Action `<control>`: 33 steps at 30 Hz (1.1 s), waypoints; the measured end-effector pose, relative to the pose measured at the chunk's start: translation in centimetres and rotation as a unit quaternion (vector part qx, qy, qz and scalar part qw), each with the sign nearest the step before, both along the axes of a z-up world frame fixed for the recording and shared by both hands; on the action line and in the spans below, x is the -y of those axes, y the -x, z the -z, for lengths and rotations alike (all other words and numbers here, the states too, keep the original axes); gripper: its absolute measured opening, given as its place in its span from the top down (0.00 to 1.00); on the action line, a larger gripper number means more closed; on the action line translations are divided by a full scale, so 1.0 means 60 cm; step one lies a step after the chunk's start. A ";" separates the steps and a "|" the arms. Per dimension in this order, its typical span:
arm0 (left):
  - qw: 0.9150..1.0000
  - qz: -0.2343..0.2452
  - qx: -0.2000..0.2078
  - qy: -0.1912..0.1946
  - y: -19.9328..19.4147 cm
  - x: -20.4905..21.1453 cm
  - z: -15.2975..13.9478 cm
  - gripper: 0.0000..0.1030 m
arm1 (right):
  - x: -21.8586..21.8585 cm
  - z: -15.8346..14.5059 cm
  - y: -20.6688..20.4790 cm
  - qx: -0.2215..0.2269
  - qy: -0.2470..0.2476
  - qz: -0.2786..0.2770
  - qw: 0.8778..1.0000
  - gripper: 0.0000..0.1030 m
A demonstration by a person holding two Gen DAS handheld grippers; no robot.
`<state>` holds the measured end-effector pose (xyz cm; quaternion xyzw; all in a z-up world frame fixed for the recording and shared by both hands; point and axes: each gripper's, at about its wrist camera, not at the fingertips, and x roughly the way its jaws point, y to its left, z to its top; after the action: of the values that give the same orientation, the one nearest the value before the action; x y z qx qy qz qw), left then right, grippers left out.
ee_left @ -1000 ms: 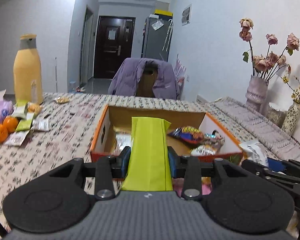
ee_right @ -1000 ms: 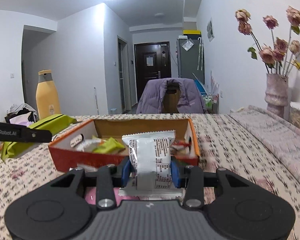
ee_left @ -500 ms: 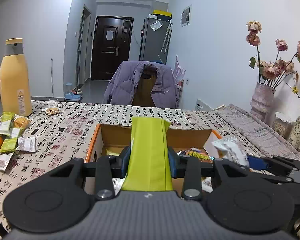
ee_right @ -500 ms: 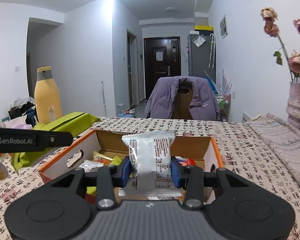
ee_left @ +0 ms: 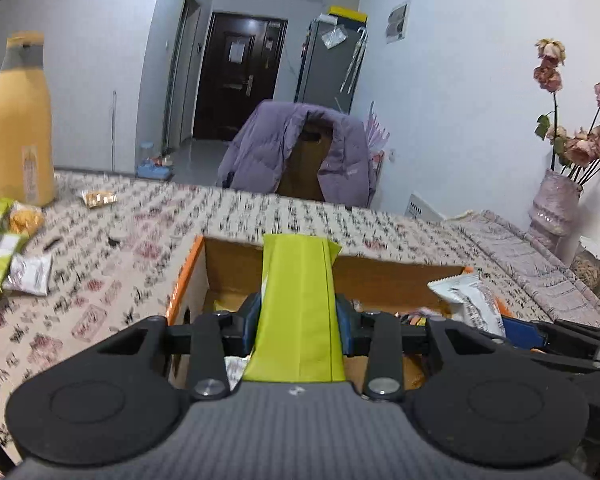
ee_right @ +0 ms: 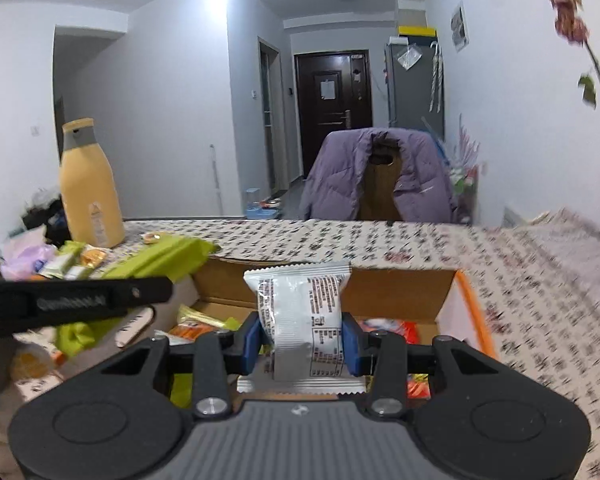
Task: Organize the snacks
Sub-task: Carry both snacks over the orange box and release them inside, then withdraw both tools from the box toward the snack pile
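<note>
My left gripper [ee_left: 298,322] is shut on a lime-green snack packet [ee_left: 298,300], held over the near left part of an open cardboard box [ee_left: 380,276] with orange edges. My right gripper [ee_right: 302,344] is shut on a white snack packet [ee_right: 302,312] with black print, above the same box [ee_right: 400,292]. The right view shows the left gripper [ee_right: 76,300] and its green packet [ee_right: 164,258] at the left. The left view shows the white packet [ee_left: 472,300] and the right gripper [ee_left: 560,340] at the right. Several wrapped snacks [ee_right: 204,320] lie inside the box.
A yellow bottle [ee_left: 20,120] stands at the table's far left, with loose snack packets [ee_left: 12,248] near it on the patterned tablecloth [ee_left: 112,248]. A chair with a purple jacket [ee_left: 296,152] is behind the table. A vase of dried roses [ee_left: 556,208] stands at the right.
Both grippers have moved forward with their packets, from in front of the box to above its opening. The box now fills more of each view.
</note>
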<state>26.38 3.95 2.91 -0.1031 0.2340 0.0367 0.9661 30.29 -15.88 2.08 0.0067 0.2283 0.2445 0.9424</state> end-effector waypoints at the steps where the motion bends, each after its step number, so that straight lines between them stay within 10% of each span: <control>1: 1.000 0.002 -0.003 0.004 -0.001 -0.003 0.004 0.63 | 0.001 0.004 -0.001 -0.004 -0.001 -0.001 1.000 0.61; 9: 1.000 0.002 0.002 0.003 0.008 -0.007 0.011 0.61 | -0.002 0.019 -0.006 -0.013 0.020 0.012 1.000 0.59; 16: 0.999 -0.023 0.039 0.005 0.027 -0.014 0.000 0.00 | 0.009 0.014 0.007 0.004 0.013 0.026 1.000 0.00; 33: 0.998 -0.022 0.058 0.001 0.042 -0.002 -0.021 0.00 | 0.026 -0.006 0.017 0.029 -0.009 0.043 0.999 0.00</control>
<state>23.87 4.10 4.17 -0.1114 0.1748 0.0517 0.9769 29.27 -17.46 2.42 0.0178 0.1979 0.2059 0.9582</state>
